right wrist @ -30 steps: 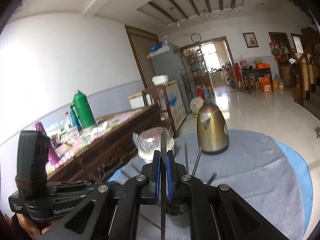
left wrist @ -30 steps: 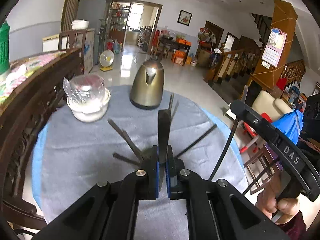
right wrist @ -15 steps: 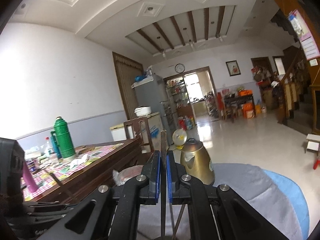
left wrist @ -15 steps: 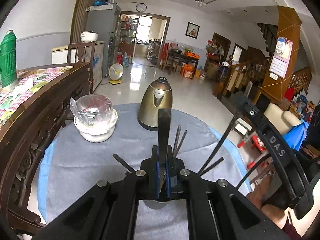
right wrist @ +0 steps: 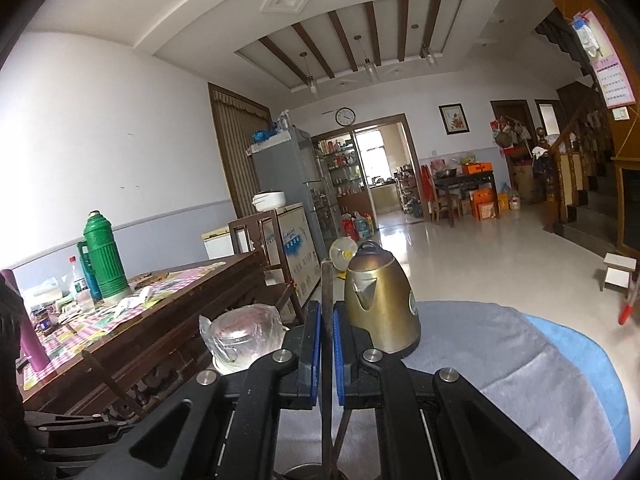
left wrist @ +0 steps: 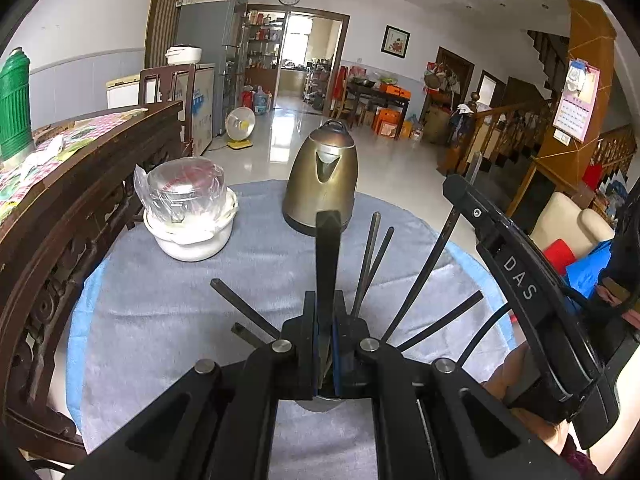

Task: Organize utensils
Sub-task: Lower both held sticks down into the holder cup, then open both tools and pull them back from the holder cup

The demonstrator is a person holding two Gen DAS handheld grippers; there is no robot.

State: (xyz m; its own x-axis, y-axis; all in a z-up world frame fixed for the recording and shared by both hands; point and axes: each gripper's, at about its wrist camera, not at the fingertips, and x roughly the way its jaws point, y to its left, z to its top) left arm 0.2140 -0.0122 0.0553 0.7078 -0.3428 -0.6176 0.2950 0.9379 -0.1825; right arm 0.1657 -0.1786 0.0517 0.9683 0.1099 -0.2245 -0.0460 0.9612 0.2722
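Note:
My left gripper (left wrist: pixel 326 344) is shut on a flat dark utensil handle (left wrist: pixel 328 248) that points up and away over the round grey-clothed table (left wrist: pixel 168 312). Several dark utensils (left wrist: pixel 374 264) fan out from a metal holder (left wrist: pixel 320 402) mostly hidden under the gripper. My right gripper (right wrist: pixel 326 344) is shut on a thin dark utensil (right wrist: pixel 327 292) held upright; the holder's rim (right wrist: pixel 308 470) shows below it. The right gripper's body (left wrist: pixel 520 280) appears at the right of the left wrist view.
A brass kettle (left wrist: pixel 322 176) stands at the table's far side. A white bowl with a plastic-wrapped lid (left wrist: pixel 188 208) sits far left. A dark carved wooden table (left wrist: pixel 60 184) adjoins on the left, with a green thermos (right wrist: pixel 104 260) on it.
Both wrist views have tilted upward. The right gripper has lifted with its thin utensil. The left gripper has moved closer to the holder with its utensil still held.

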